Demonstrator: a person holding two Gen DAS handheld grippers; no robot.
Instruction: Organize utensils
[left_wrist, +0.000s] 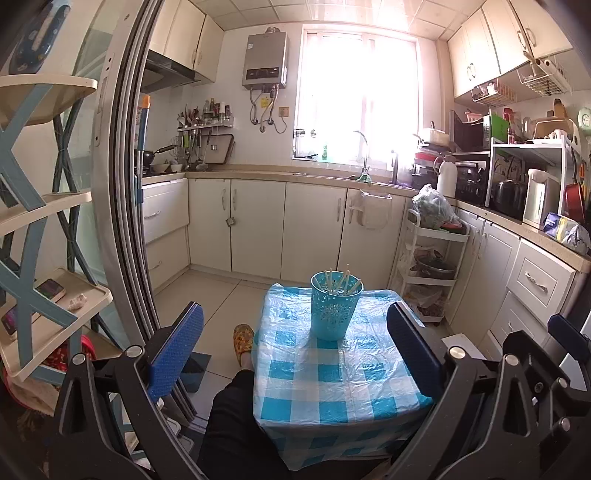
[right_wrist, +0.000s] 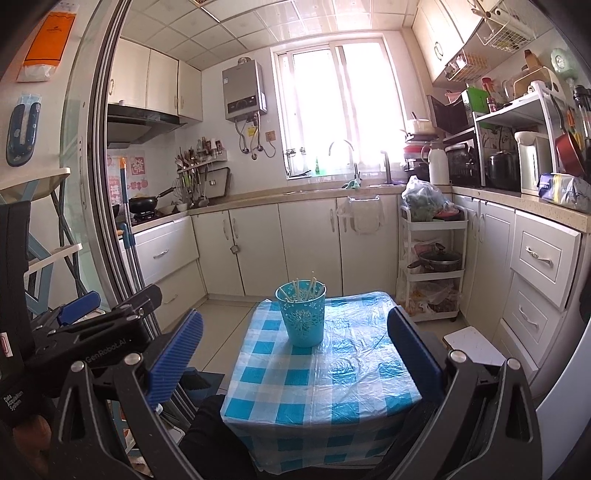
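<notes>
Holder: teal plastic cup (left_wrist: 335, 309), round, tapering toward the base, walls pierced with a lacy flower pattern; upright on the far half of the bench, between both pairs of tongs and well apart from them.
Contents: several pale chopsticks (left_wrist: 345, 281), thin and straight, leaning against the rim, tips poking above it; exact count hard to tell.
Bench: small, square-cornered, wrapped in a blue-and-white checked cloth (left_wrist: 332, 384) under a clear, crinkled, glossy plastic sheet.
Left tongs (left_wrist: 295, 354): released, spread wide, nothing between them; black frame, blue ribbed pads (left_wrist: 177, 350).
Right tongs (right_wrist: 295, 354): released too, spread wide and bare; same blue ribbed pads (right_wrist: 175, 354).
Trolley: white three-tier cart (right_wrist: 432, 266) right of the bench; bulging plastic bag of greens on top, dark lidded pot on the middle tier, more bags below.
Side shelf: cream trays on a blue crossed frame (left_wrist: 44, 295); phones lying flat on one tray.
Floor: pale glossy tiles; one yellow patterned slipper (left_wrist: 243, 341) just beside the bench.
</notes>
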